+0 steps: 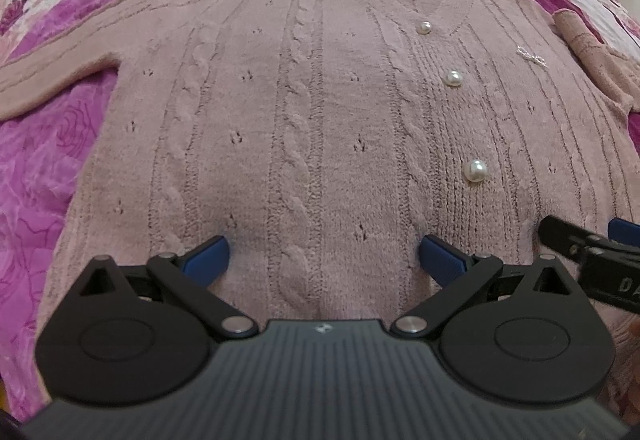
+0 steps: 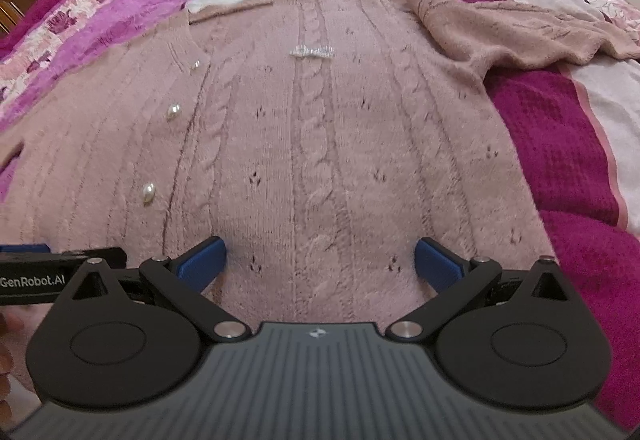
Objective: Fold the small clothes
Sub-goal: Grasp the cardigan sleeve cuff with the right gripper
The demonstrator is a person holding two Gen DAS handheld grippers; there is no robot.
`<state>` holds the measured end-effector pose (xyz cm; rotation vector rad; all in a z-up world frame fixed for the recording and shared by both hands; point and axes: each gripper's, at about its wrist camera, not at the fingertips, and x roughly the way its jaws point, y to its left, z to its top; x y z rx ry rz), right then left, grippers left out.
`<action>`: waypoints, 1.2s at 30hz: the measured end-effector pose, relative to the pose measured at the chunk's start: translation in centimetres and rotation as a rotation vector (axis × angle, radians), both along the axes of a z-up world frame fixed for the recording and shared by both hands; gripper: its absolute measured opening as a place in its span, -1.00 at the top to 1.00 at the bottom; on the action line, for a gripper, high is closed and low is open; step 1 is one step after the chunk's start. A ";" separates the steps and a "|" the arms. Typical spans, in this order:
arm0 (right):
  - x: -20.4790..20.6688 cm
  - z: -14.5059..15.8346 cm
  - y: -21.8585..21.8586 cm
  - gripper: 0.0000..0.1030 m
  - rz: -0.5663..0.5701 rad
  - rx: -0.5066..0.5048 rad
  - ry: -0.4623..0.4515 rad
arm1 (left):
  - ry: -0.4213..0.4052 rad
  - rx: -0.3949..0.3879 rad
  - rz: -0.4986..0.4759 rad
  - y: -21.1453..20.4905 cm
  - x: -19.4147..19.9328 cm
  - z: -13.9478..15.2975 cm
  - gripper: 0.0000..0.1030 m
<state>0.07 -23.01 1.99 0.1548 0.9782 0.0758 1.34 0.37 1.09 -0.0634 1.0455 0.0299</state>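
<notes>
A: Your left gripper (image 1: 322, 254) is spread wide with nothing in it, low over the hem end of the pink cardigan (image 1: 320, 99). Your right gripper (image 2: 320, 258) is just beside it on the right, equally wide and empty.

B: Where does the cardigan lie from there?

A: It runs straight ahead of both grippers, flat and front-up on the bedspread (image 1: 48, 167), neckline at the far end. The pearl buttons (image 1: 475, 170) sit ahead and right of your left gripper, ahead and left of your right one. One sleeve (image 1: 52, 67) stretches out far to the left. The other sleeve (image 2: 480, 27) is already turned in over the far right shoulder.

B: How will it handle?

A: I judge it soft, thick and light. The cable knit will stretch and sag rather than hold a line, so lift it slowly and evenly. It should not slip from the blue pads (image 1: 208, 254), but they could snag the loose knit.

B: And where do you take hold?

A: I'd pinch the hem edge just below each gripper, through both layers. Keep clear of the buttons and of the small sparkly bow (image 2: 312, 51) far ahead of your right gripper.
</notes>
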 end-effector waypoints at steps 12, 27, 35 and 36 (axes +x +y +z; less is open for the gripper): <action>1.6 3.1 -4.7 -1.00 -0.051 0.107 -0.066 | -0.022 0.020 0.039 -0.4 0.5 3.0 -1.00; 5.0 4.2 -11.6 -1.00 -0.135 0.146 -0.103 | -0.020 0.058 0.017 -2.8 2.9 4.6 -1.00; 8.0 3.9 -18.2 -1.00 -0.267 0.155 -0.129 | -0.006 0.072 -0.005 -4.6 4.6 4.3 -1.00; 8.3 3.8 -19.1 -1.00 -0.283 0.160 -0.134 | -0.004 0.075 -0.009 -4.8 4.8 4.2 -1.00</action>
